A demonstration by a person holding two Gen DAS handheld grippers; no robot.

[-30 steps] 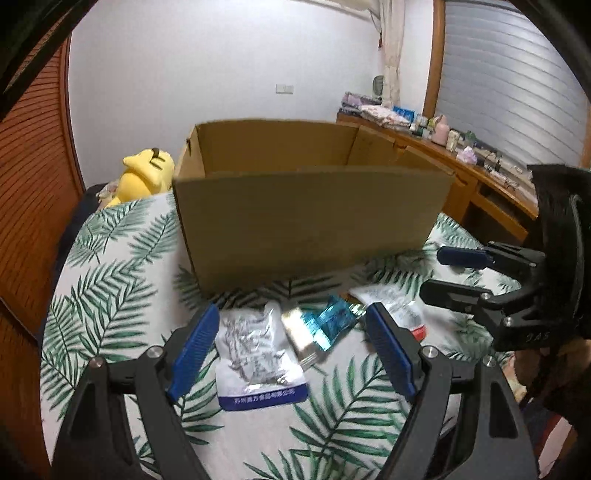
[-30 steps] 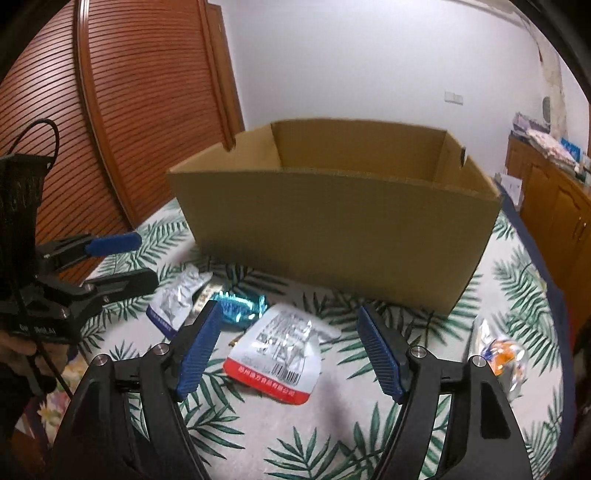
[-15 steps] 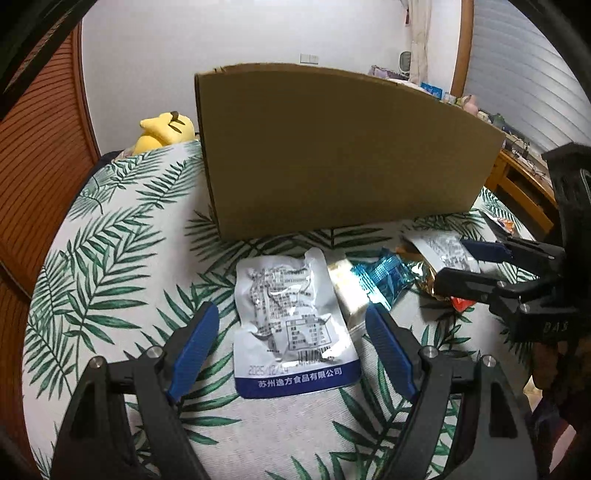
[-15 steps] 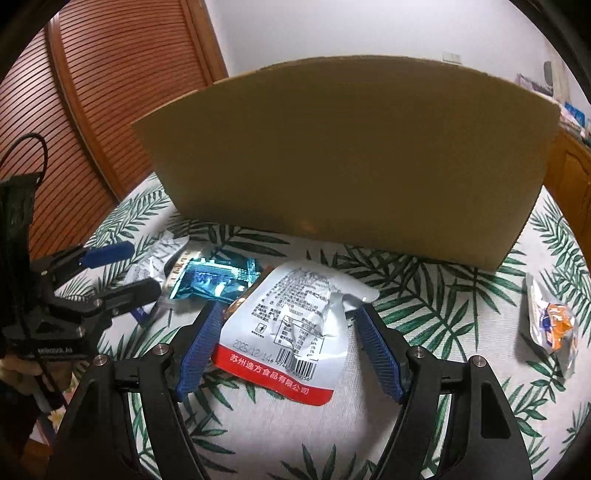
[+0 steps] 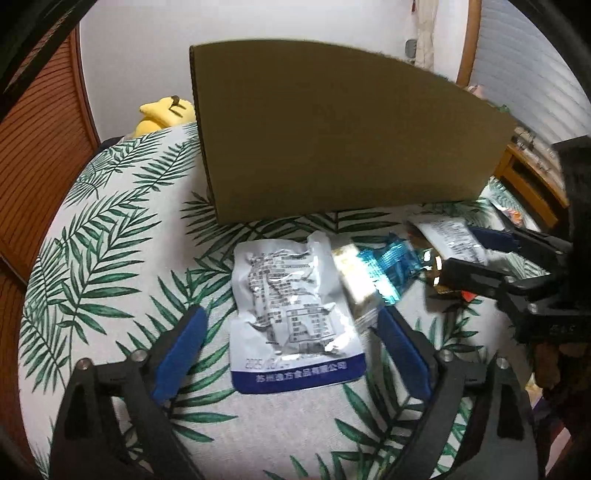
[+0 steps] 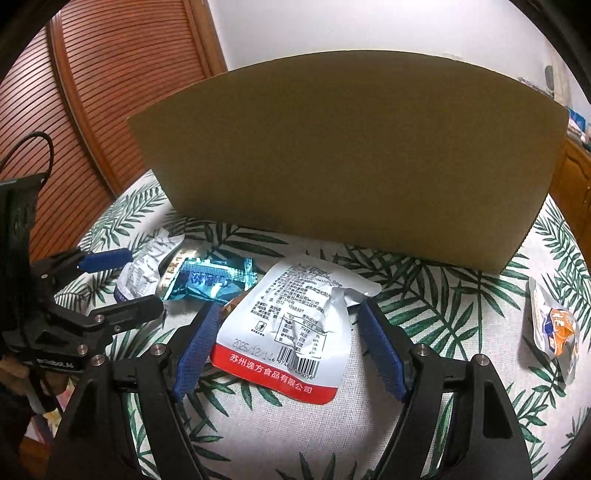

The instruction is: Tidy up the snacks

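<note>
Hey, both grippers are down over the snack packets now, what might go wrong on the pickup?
1. The flat silver blue-banded packet lies flush on the leaf-print tablecloth; the opening left hand-held gripper may pinch cloth.
2. The teal foil wrapper touches the silver red-banded packet; the right hand-held gripper might drag it.

Bench carries a white cloth printed with green palm fronds. Yellow plush toy lies at its far edge, beside the white wall. Reddish-brown slatted wooden panelling stands to the left. Wooden cabinet with cluttered top at right, under a grey ribbed blind
</note>
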